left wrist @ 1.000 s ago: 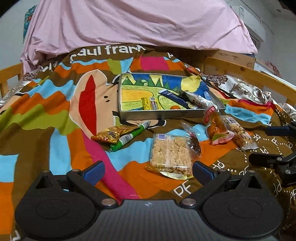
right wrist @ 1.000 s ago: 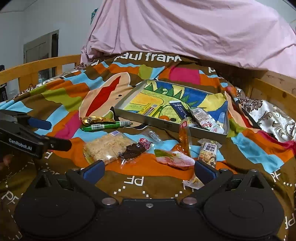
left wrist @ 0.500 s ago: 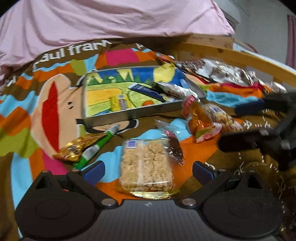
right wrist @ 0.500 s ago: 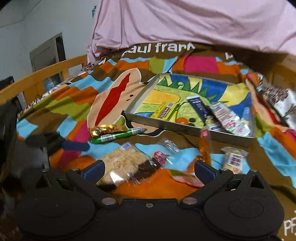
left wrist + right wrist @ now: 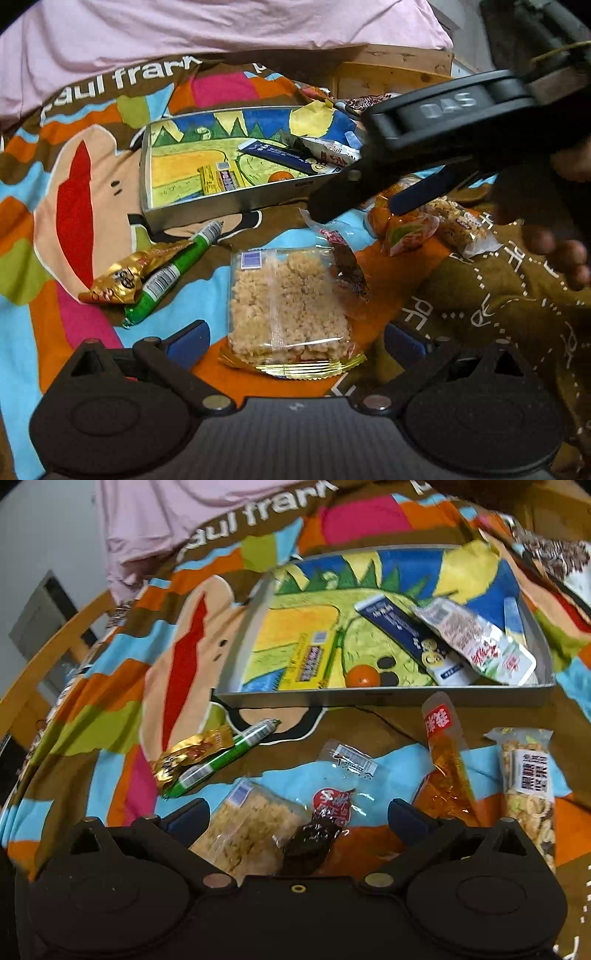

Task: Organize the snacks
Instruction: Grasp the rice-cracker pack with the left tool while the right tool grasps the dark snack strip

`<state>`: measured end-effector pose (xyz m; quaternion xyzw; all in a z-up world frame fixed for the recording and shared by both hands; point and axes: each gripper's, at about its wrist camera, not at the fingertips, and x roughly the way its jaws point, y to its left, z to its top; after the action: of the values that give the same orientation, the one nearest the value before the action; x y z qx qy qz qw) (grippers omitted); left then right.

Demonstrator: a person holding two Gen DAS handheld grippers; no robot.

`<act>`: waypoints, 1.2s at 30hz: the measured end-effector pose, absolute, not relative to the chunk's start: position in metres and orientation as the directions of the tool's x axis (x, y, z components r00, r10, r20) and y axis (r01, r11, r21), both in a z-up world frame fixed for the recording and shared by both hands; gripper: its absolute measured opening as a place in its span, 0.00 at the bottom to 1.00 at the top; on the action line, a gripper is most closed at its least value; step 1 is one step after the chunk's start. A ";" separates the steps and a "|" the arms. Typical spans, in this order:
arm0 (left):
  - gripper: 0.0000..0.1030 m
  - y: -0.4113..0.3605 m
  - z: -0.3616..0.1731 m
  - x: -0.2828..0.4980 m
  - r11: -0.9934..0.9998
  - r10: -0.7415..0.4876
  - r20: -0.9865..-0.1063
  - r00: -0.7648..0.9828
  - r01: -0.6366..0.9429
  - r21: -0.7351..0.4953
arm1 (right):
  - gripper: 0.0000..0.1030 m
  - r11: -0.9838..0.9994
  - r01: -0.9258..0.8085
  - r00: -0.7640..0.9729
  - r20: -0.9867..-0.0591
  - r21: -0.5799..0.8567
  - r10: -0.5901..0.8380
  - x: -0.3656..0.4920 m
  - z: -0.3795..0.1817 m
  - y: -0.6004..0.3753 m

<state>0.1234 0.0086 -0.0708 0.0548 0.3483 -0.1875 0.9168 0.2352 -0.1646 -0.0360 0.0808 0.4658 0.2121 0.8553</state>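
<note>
A clear rice-cracker packet lies on the cartoon blanket between the spread fingers of my left gripper, which is open. A dark snack packet with a red label lies between the fingers of my right gripper, also open, with the rice-cracker packet just to its left. In the left wrist view the right gripper hangs open above the dark packet. The painted metal tray behind holds a yellow bar, a blue bar and a white-red packet.
A gold wrapper and a green stick lie left of the packets. An orange packet and a nut bar lie on the right. A person's fingers hold the right gripper. Wooden bed rails edge both sides.
Both grippers have moved forward and down toward the loose snacks. The right gripper has swung in across the left wrist view, over the dark packet.
</note>
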 end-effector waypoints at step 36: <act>0.98 0.025 -0.071 0.141 0.926 -0.344 -0.670 0.658 0.355 -0.127 | 0.51 0.851 -0.379 0.423 -0.751 0.363 0.508 0.216 -0.060 -0.213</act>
<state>0.1407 0.0250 -0.0707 0.0075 0.3664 -0.1922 0.9103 0.2155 -0.2128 -0.0604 0.0688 0.4681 0.2638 0.8406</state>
